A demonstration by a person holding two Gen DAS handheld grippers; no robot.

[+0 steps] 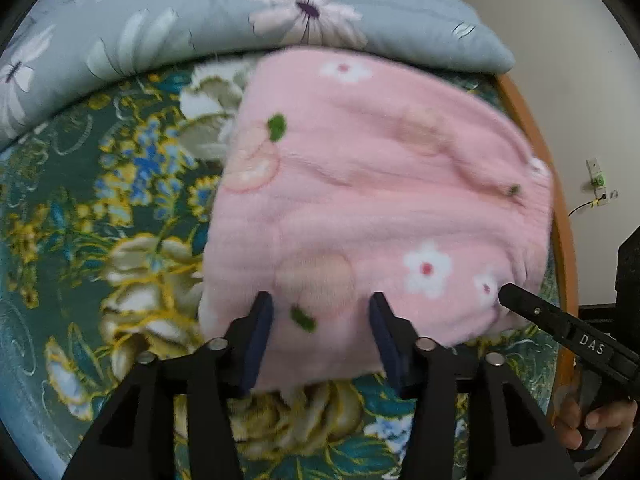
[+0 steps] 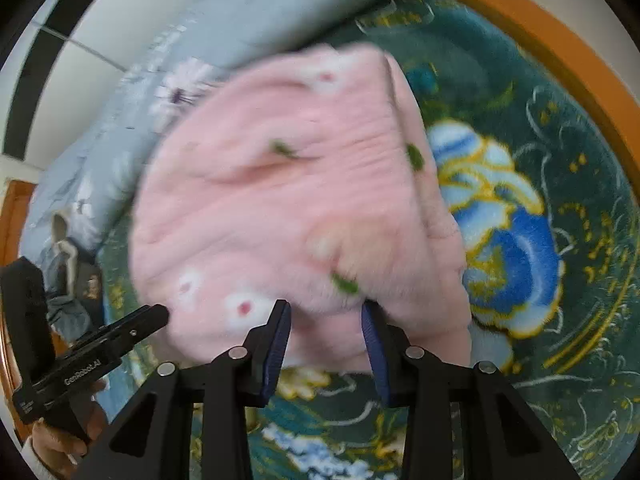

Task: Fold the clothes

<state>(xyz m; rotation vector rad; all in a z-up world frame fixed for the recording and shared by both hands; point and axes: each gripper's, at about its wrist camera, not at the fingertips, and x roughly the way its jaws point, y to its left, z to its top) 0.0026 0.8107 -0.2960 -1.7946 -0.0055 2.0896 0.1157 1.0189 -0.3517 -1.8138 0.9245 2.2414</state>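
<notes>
Left gripper (image 1: 322, 306): jaws spread wide, straddling near edge of pink fleece garment (image 1: 372, 200), nothing pinched. Right gripper (image 2: 326, 314): likewise spread apart at the same near hem, fabric between its pads but not clamped. Garment lies bunched on dark green floral blanket (image 1: 120, 200). Beyond it, grey-blue floral quilt (image 1: 200, 12); orange bed frame (image 2: 560, 52) at the edge.

surface: bed (image 1: 532, 120), orange wooden rim | covered by: green floral blanket (image 1: 100, 200) | laid on it: pink fleece garment (image 1: 380, 200); grey-blue floral quilt (image 1: 200, 12)
</notes>
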